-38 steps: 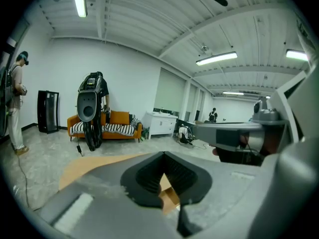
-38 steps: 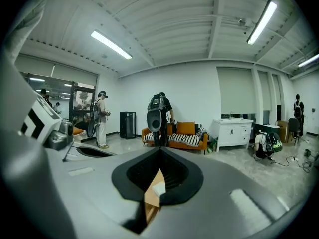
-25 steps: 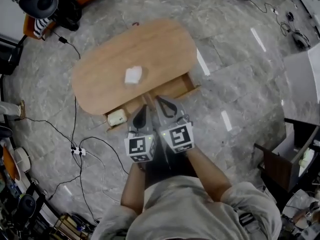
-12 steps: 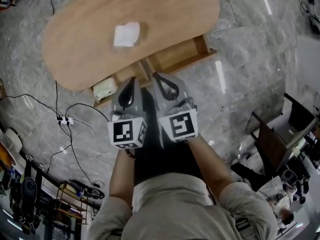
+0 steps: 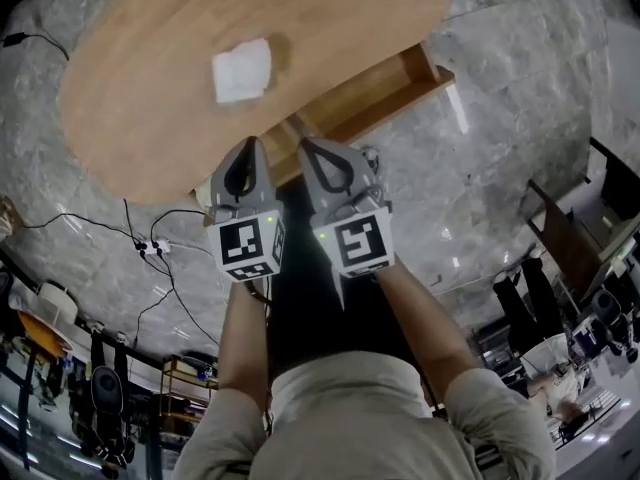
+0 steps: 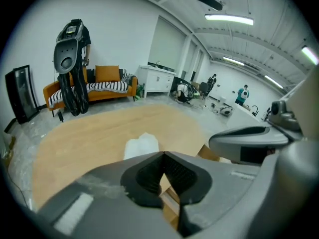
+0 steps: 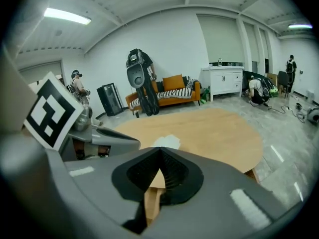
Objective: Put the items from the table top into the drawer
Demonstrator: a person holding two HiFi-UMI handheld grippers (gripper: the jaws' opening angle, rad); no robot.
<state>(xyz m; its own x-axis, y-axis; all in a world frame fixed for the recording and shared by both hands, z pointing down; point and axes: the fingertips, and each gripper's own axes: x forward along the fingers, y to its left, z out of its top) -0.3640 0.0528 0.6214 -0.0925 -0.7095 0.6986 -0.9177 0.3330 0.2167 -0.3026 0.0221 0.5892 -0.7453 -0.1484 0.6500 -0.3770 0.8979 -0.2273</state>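
A white folded item (image 5: 242, 70) lies on the oval wooden table (image 5: 140, 118); it shows too in the left gripper view (image 6: 142, 144) and the right gripper view (image 7: 167, 141). An open wooden drawer (image 5: 400, 80) sticks out under the table's near edge. My left gripper (image 5: 246, 153) and right gripper (image 5: 310, 154) hang side by side at that edge, both shut and empty. In the left gripper view the left gripper (image 6: 163, 155) has its jaws meeting at the tip. The right gripper (image 7: 160, 151) looks the same. The white item lies beyond both tips, untouched.
Cables and a power strip (image 5: 155, 251) lie on the marble floor at left. Dark furniture (image 5: 575, 238) stands at right. Beyond the table are an orange sofa (image 6: 107, 86), a dark machine on a stand (image 6: 72, 54) and white cabinets (image 7: 224, 81).
Both grippers have come down and forward to the table's near edge, still side by side and shut. The table and the white item fill more of the head view.
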